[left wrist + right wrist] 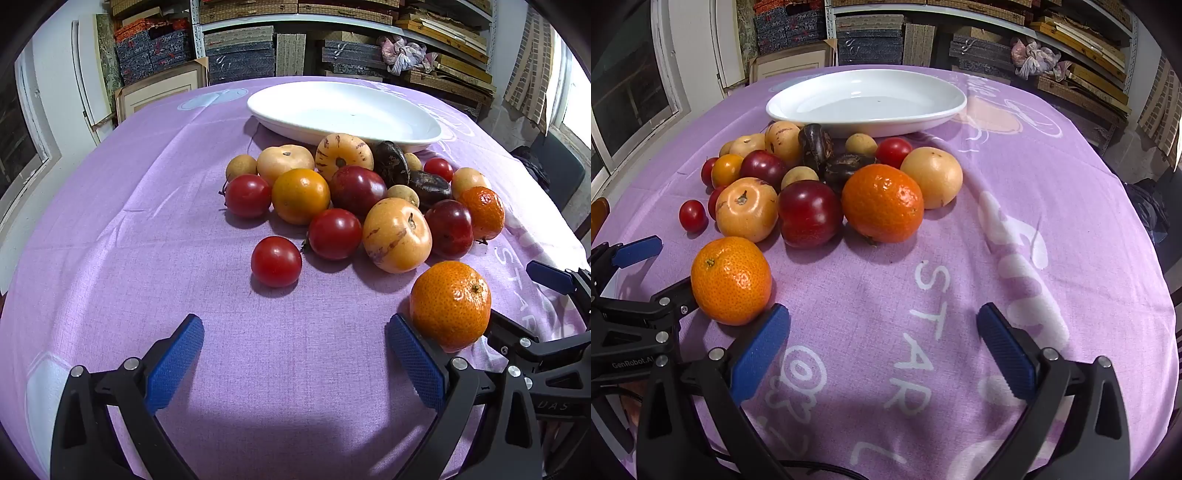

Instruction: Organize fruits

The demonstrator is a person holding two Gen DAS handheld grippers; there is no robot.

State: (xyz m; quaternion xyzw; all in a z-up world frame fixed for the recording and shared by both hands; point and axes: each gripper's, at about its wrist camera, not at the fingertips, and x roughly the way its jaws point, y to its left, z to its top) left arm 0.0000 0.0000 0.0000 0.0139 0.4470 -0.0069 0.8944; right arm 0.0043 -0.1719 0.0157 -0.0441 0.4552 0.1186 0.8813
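Your nearest mandarin (450, 304) sits between both wide-open, empty tools, just beside the left tool (293, 365) and the right tool (882, 354).

Bare cloth (122, 236) left of fruit pile (354, 192) gives you free approach; pile blocks direct path to plate (343, 110); near mandarin (731, 280) crowds centre.
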